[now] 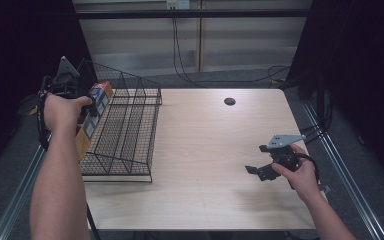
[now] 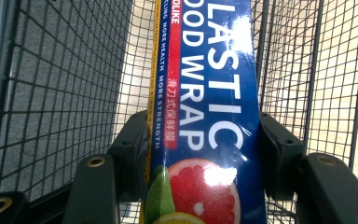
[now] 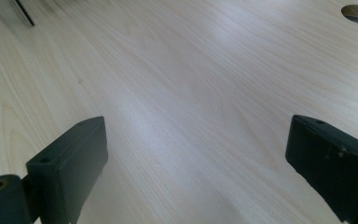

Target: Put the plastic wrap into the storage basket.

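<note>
A: Left gripper (image 2: 204, 154)?
B: Clamped on plastic wrap box (image 2: 205, 93), blue, grapefruit print, over the wire rack (image 1: 130, 125).
A: Right gripper (image 3: 196, 168)?
B: Wide apart, holding nothing, above bench (image 3: 191, 84).

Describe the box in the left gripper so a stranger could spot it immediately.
Start at the black wire basket on the table's left side. At its left wall, the left gripper clamps a long, narrow box. It is blue, printed "PLASTIC FOOD WRAP" in white, with a cut grapefruit pictured.

Pale wood table (image 1: 205, 165) (round cable hole (image 1: 229, 101)) on grey carpet (image 1: 10, 165), dark surroundings.
</note>
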{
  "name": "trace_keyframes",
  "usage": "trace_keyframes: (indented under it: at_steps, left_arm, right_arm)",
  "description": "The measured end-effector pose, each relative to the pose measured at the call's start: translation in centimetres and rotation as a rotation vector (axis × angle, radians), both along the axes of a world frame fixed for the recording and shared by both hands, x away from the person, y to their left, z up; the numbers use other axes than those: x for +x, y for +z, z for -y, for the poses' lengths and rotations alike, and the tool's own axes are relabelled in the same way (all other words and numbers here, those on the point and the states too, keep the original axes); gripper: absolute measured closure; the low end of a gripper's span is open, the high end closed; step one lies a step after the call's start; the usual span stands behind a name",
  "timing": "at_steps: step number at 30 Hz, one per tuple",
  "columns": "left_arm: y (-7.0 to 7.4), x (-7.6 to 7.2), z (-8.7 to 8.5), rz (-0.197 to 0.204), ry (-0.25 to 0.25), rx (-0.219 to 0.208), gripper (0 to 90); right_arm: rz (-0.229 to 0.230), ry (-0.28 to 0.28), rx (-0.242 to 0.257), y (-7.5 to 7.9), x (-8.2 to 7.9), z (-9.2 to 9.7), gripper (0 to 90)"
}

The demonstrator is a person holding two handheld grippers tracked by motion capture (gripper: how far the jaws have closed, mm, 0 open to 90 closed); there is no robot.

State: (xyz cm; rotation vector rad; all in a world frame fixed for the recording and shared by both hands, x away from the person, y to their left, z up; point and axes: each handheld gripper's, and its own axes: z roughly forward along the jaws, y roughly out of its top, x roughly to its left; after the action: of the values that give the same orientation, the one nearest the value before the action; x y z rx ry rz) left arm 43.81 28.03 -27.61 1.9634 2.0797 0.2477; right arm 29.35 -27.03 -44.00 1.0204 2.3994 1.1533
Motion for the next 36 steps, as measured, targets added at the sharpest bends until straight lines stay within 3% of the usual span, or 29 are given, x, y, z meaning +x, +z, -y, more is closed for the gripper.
trace_keyframes:
  at_steps: [25,32,35,36]
  left_arm:
    - [-1.3,1.0,0.5,0.003,0.012,-0.02,43.2]
    - [-1.6,1.3,0.4,-0.026,0.016,-0.008,41.4]
    - [-0.5,1.2,0.4,0.085,0.046,-0.014,37.8]
    - [-0.3,1.2,0.4,0.079,0.042,-0.022,37.1]
  right_arm:
    - [0.0,-0.001,-0.003,0.0,0.0,0.1,5.5]
    - [-0.004,0.0,-0.001,0.0,0.0,0.2,5.6]
    - [-0.002,0.001,-0.002,0.0,0.0,0.2,5.6]
    - [-0.003,0.001,0.0,0.0,0.0,0.3,5.5]
